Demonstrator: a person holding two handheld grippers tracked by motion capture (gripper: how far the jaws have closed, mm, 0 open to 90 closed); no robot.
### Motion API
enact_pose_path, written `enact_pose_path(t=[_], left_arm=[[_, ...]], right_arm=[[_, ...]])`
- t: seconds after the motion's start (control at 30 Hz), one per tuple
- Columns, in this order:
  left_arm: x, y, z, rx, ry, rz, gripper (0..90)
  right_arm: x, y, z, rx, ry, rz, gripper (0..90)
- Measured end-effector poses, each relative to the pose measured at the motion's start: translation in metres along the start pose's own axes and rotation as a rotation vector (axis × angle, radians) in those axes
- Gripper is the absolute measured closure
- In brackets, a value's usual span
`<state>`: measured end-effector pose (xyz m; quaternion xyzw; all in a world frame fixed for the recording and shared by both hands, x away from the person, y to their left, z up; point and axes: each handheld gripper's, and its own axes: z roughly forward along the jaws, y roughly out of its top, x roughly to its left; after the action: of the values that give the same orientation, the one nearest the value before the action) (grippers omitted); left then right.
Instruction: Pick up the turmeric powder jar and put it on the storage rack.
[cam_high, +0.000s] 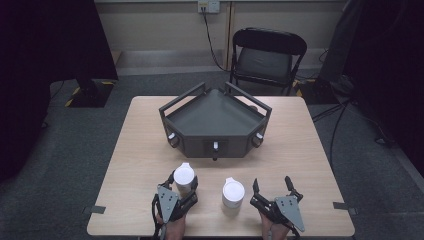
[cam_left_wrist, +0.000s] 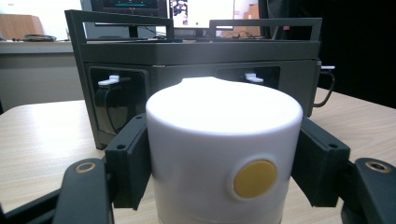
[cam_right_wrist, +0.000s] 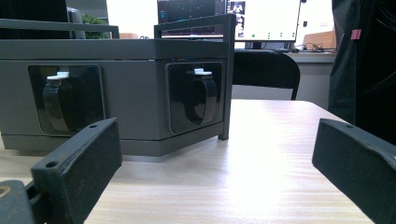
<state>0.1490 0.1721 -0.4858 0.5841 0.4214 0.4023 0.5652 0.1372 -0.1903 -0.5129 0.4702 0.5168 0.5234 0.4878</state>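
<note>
1. A light wooden table (cam_high: 140, 150) carries a dark grey angular tray-like station (cam_high: 215, 117) with raised handles, standing at the middle towards the far edge.
2. Two white lidded cups stand near the front edge, well apart from the station.
3. The left cup (cam_high: 184, 176) sits between the jaws of the left tool (cam_high: 183, 184), which pinch it on both sides.
4. In the left gripper view, the same cup (cam_left_wrist: 224, 154) shows a round yellow button (cam_left_wrist: 254, 178) on its wall.
5. The right cup (cam_high: 233, 192) stands upright and free, just left of the right tool (cam_high: 272, 186).
6. The right tool's jaws are spread wide with nothing between them, resting low over the table.
7. A black folding chair (cam_high: 267, 52) stands behind the table.
</note>
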Motion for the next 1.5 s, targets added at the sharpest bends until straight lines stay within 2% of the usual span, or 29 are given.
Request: enact_pose_path(t=[0.37, 0.5, 0.57, 0.6, 0.9, 0.97, 1.33, 1.5], left_arm=[[0.001, 0.002, 0.0, 0.008, -0.003, 0.005, 30.6], [-0.003, 0.004, -0.002, 0.009, 0.016, 0.054, 30.6], [-0.003, 0.004, -0.002, 0.007, 0.013, 0.052, 30.7], [-0.001, 0.004, -0.003, 0.008, 0.003, 0.037, 30.7], [0.002, 0.009, -0.004, 0.006, -0.014, 0.036, 30.7], [0.005, 0.011, -0.004, 0.01, -0.028, 0.027, 30.7], [0.014, 0.017, -0.004, -0.002, -0.047, 0.011, 30.7], [0.022, 0.022, -0.003, 0.003, -0.076, -0.004, 30.7]], right_arm=[[0.0, 0.0, 0.0, 0.0, 0.0, 0.0, 0.1], [0.0, 0.0, 0.0, 0.0, 0.0, 0.0, 0.1], [0.0, 0.0, 0.0, 0.0, 0.0, 0.0, 0.1], [0.0, 0.0, 0.0, 0.0, 0.0, 0.0, 0.1], [0.0, 0.0, 0.0, 0.0, 0.0, 0.0, 0.1], [0.0, 0.0, 0.0, 0.0, 0.0, 0.0, 0.1], [0.0, 0.0, 0.0, 0.0, 0.0, 0.0, 0.1], [0.0, 0.0, 0.0, 0.0, 0.0, 0.0, 0.1]])
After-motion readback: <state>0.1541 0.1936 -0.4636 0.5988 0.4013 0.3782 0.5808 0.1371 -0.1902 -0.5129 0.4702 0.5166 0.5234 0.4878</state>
